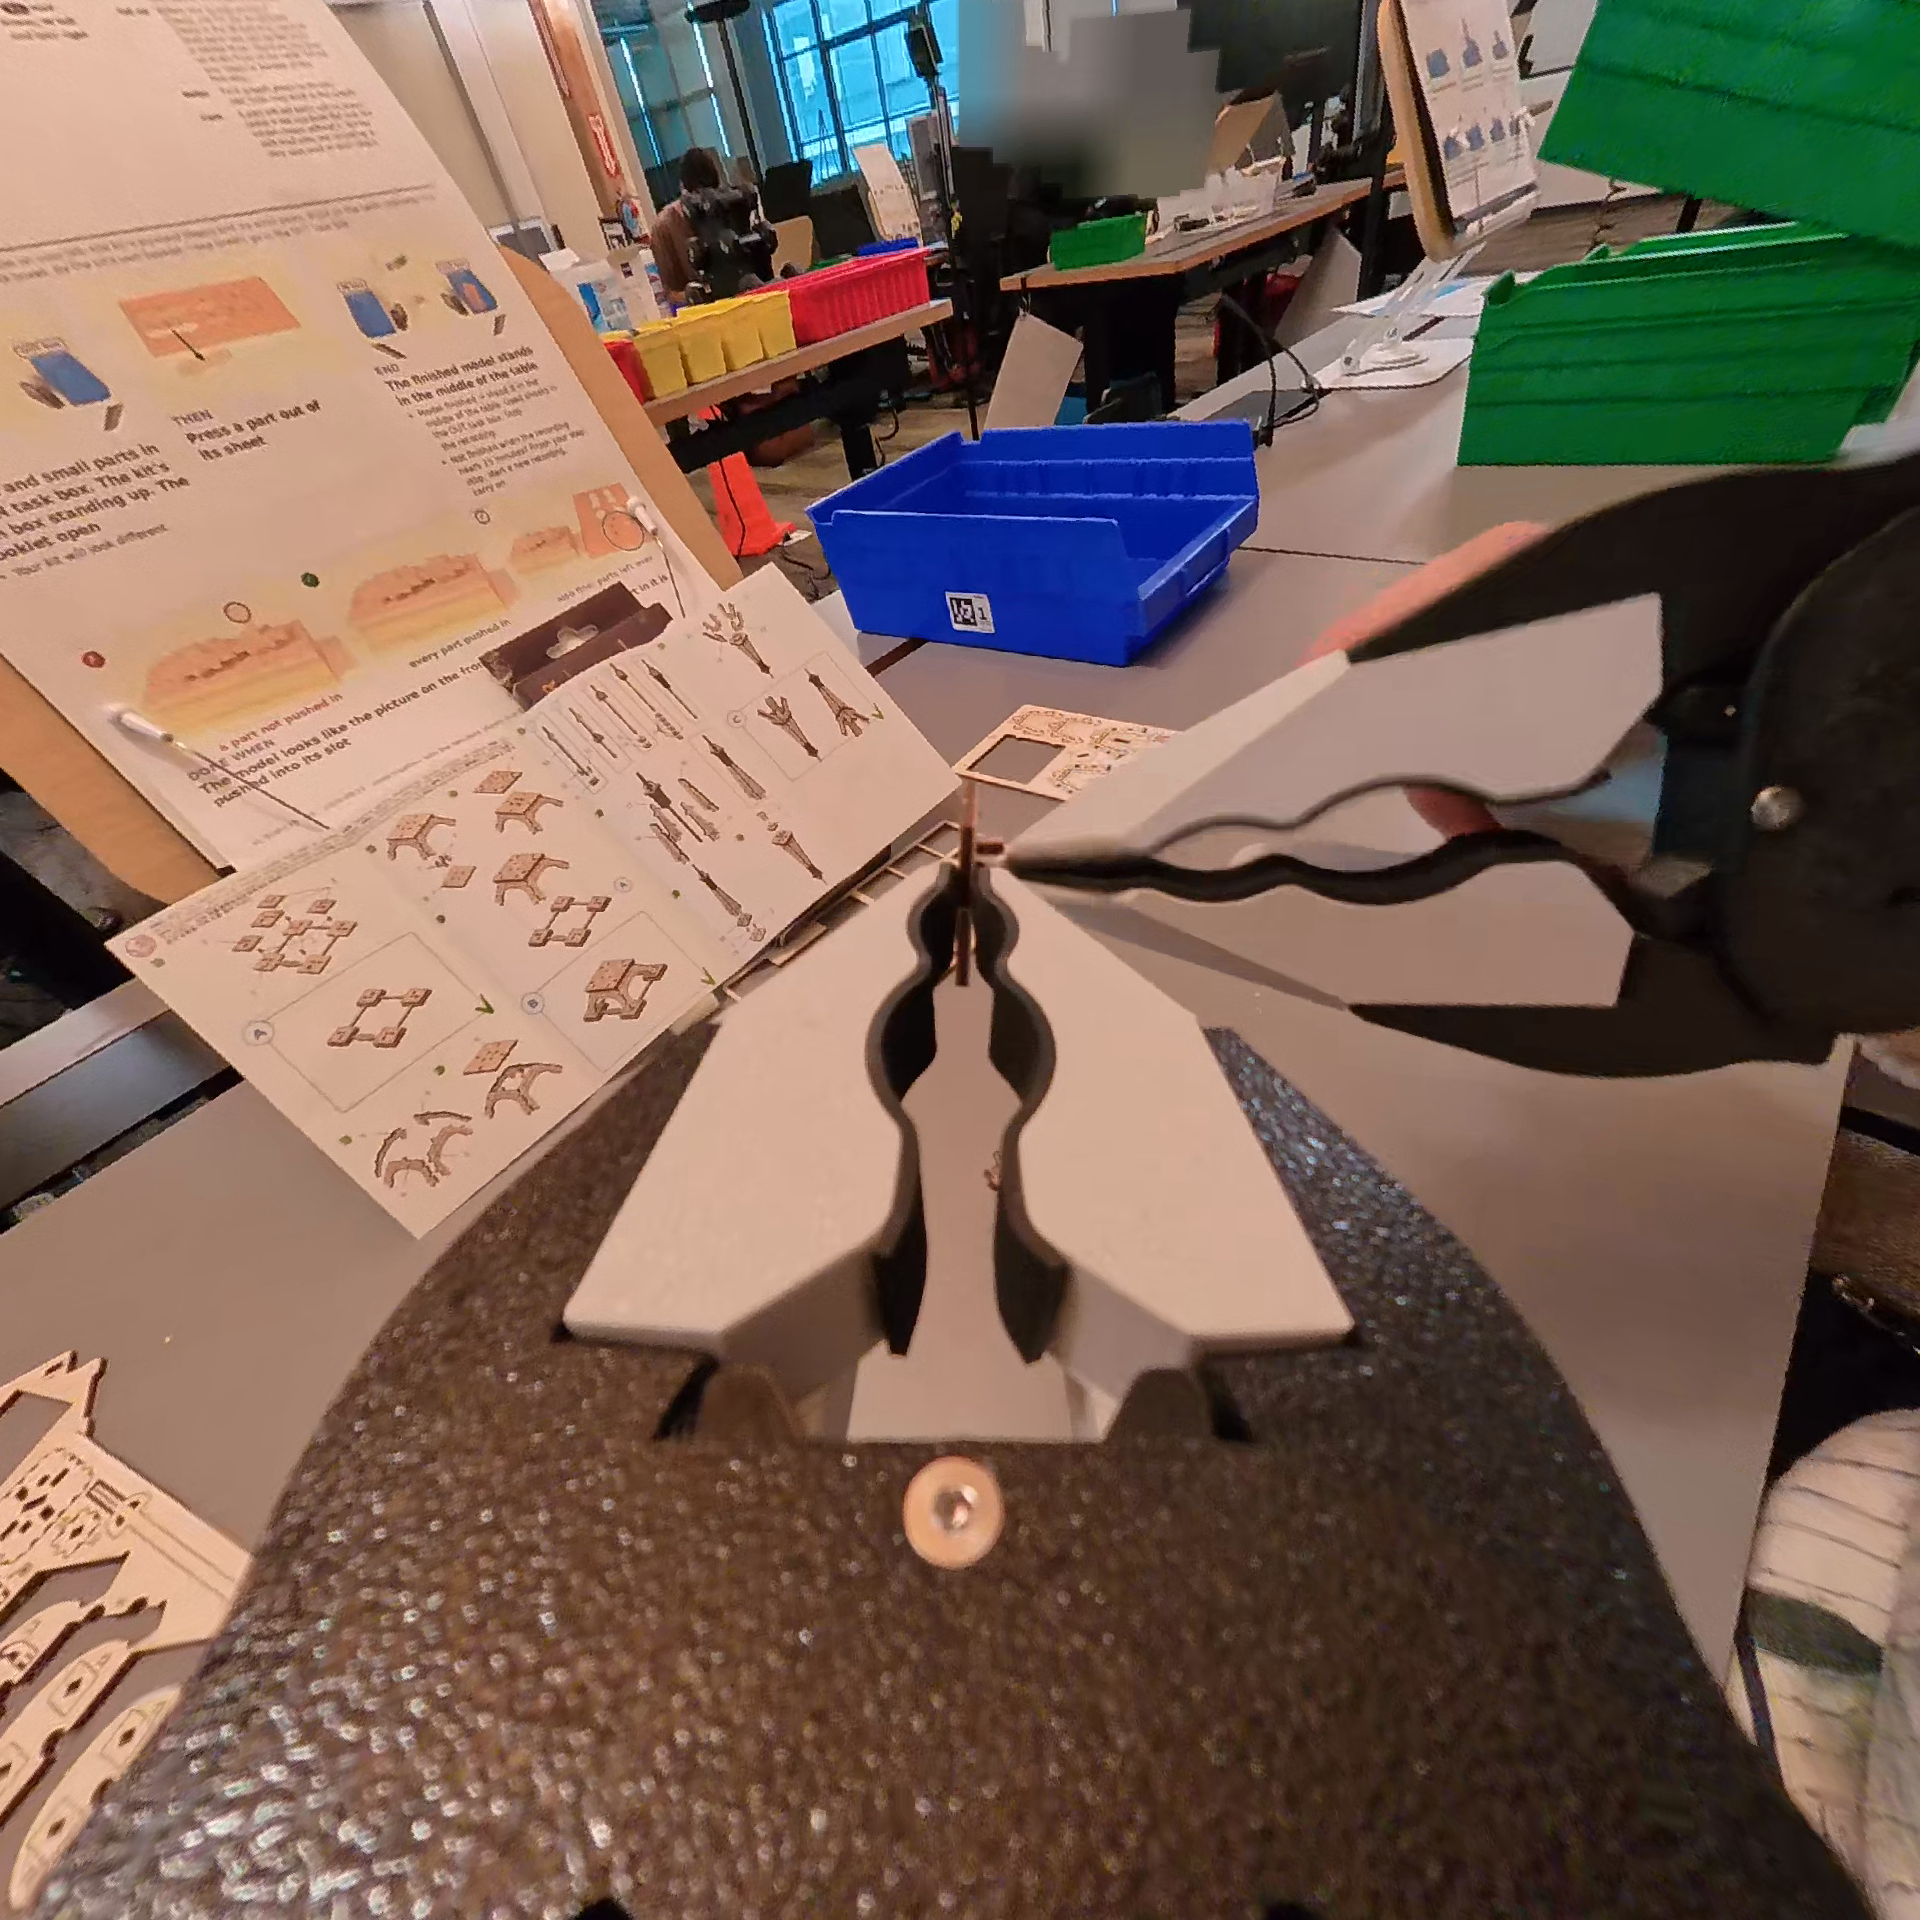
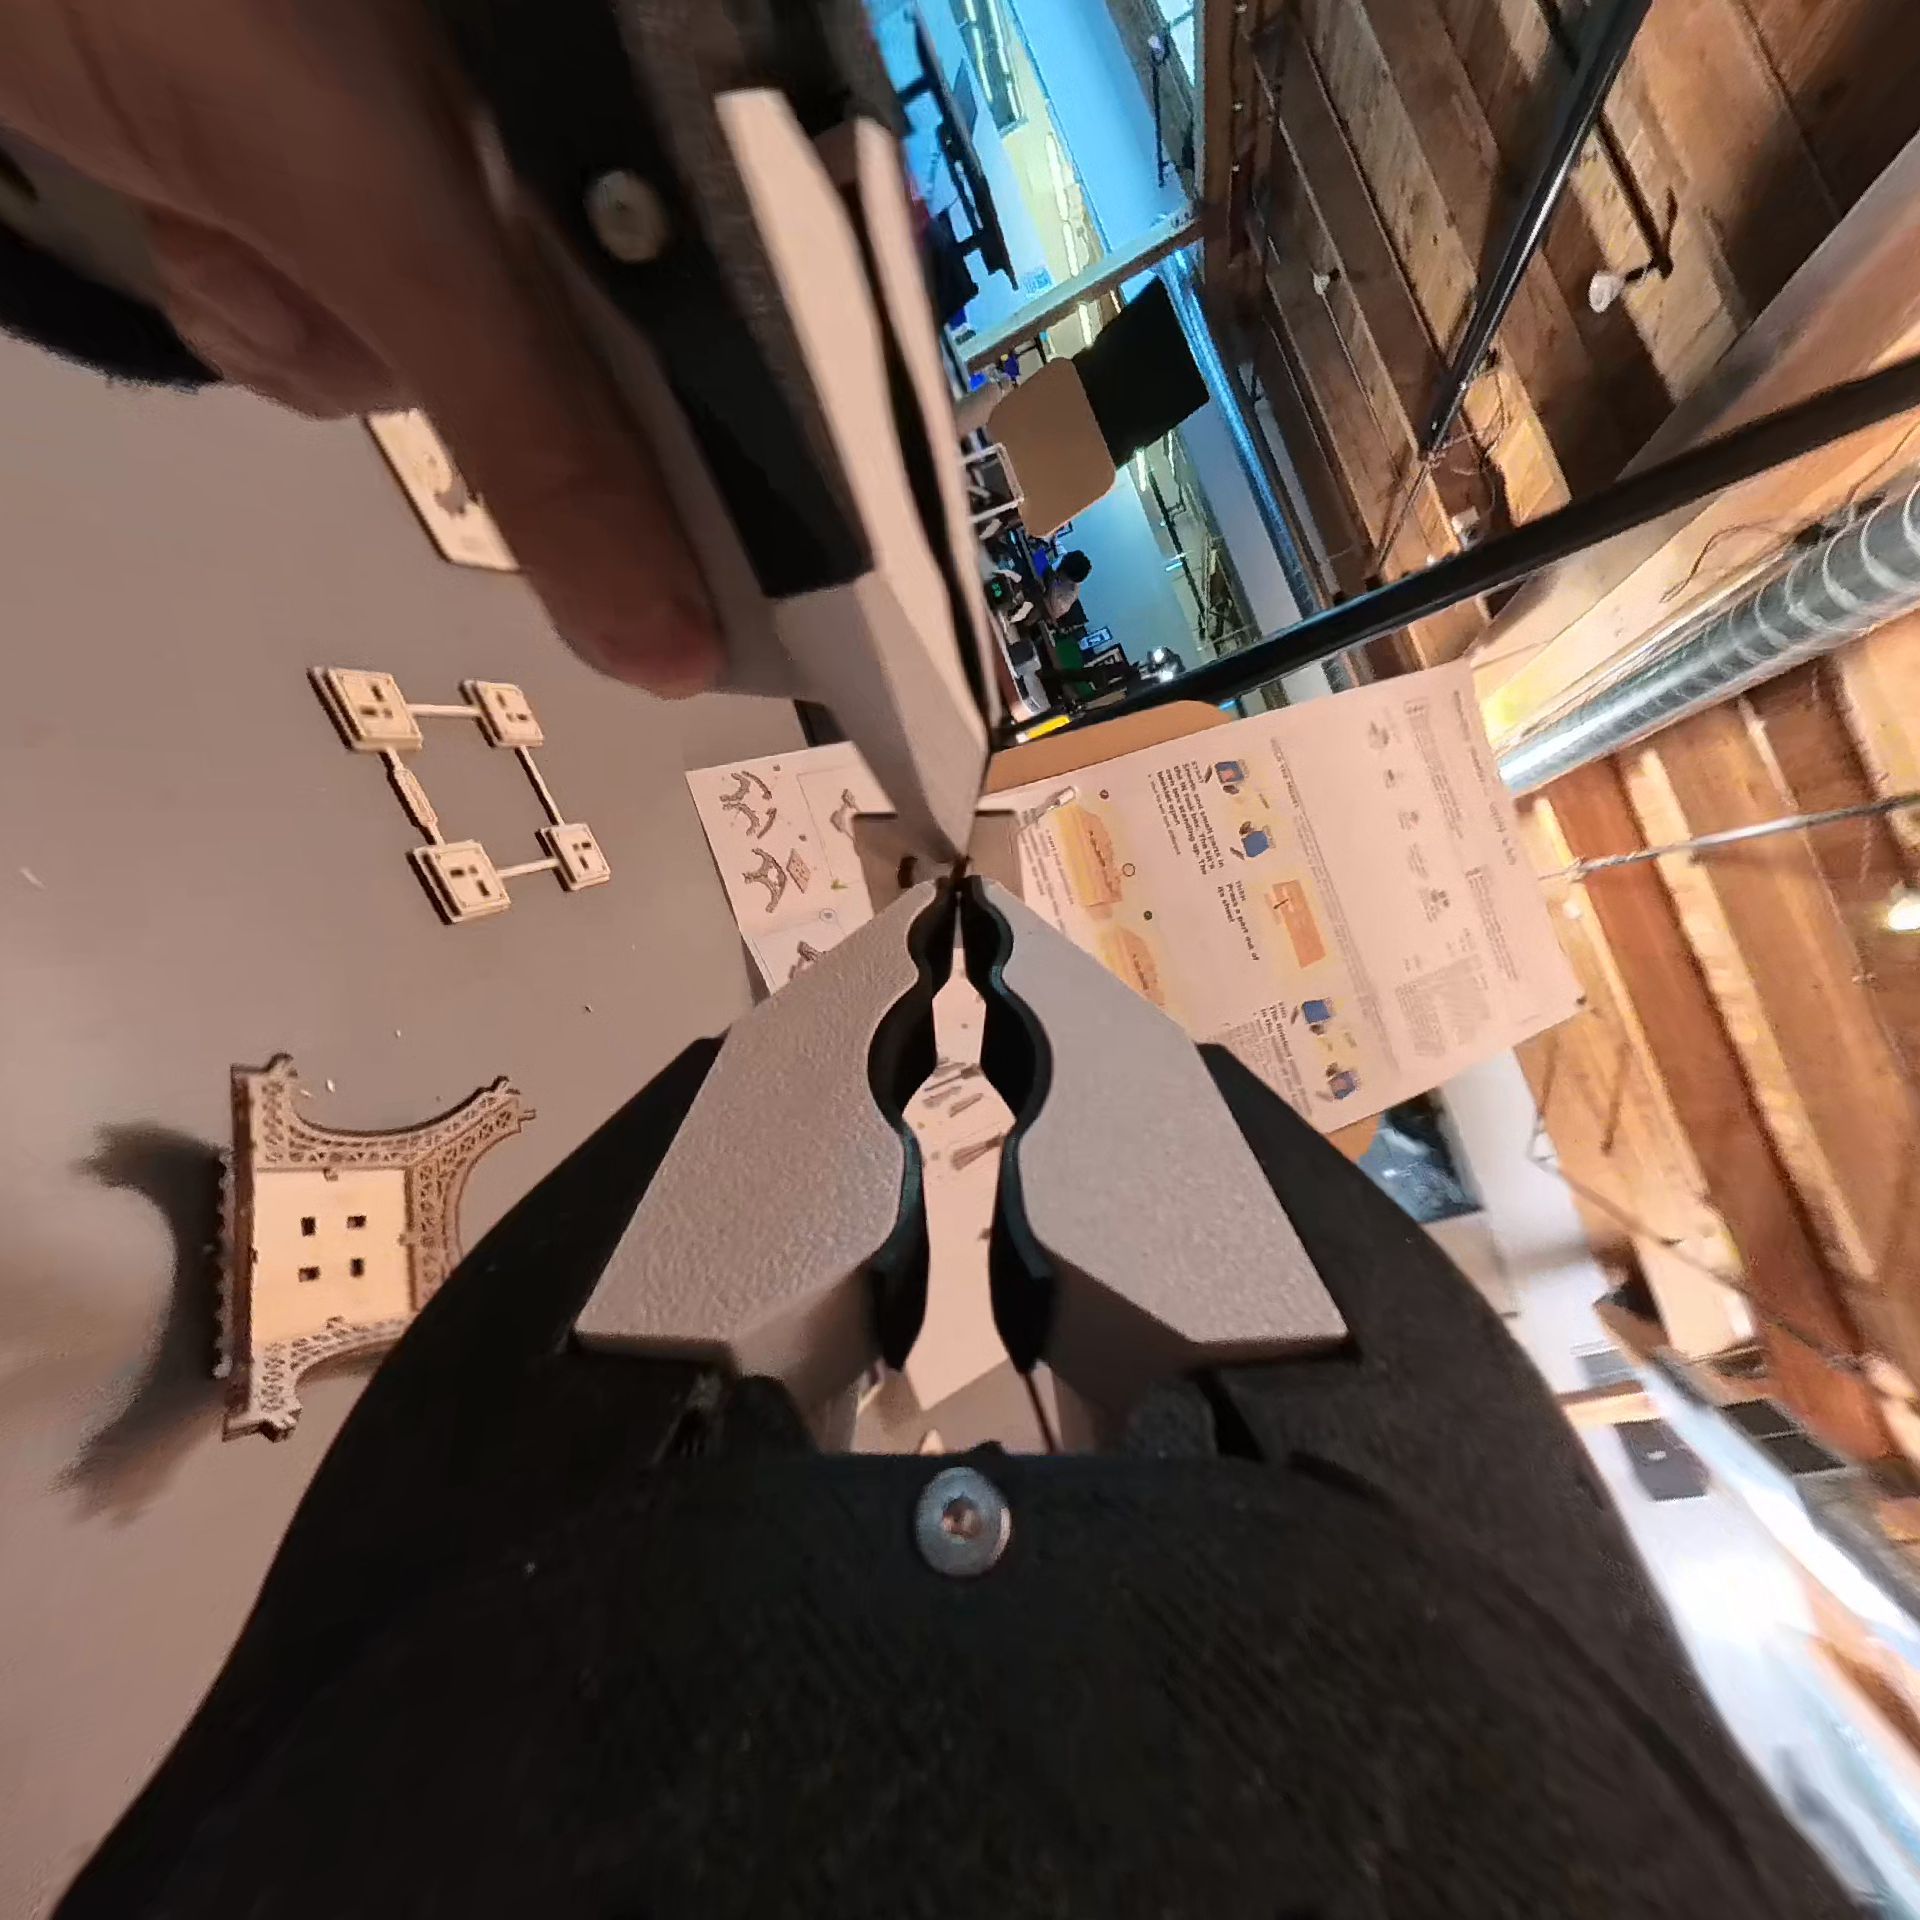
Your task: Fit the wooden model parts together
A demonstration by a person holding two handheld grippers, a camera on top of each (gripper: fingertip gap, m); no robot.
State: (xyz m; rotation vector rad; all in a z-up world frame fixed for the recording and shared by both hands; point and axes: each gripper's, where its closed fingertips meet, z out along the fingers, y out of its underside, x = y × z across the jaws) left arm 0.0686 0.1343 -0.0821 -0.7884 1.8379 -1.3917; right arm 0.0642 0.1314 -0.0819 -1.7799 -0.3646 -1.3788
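While both grippers meet tip to tip above the grey tabletop (image 1: 1455, 1195), the left grey-and-black gripper (image 1: 964, 883) pinches a thin upright wooden strip (image 1: 966, 831), and the right gripper (image 2: 958, 881) looks closed on a tiny wooden cross-piece (image 1: 989, 850) against it. Risk, imo: pieces so thin that w/ slight misalignment or too much push, one snaps or slips out.

The left claw (image 1: 966, 883) has two flat grey fingers (image 1: 769, 1143) with wavy black rubber strips on their inner edges. They sit in a bumpy black body with one round silver screw (image 1: 953, 1509). The right claw (image 2: 958, 878) looks the same, with grey fingers (image 2: 769, 1164), a black body and a silver screw (image 2: 962, 1520). A dark sleeve cuff (image 2: 62, 301) shows by one hand.
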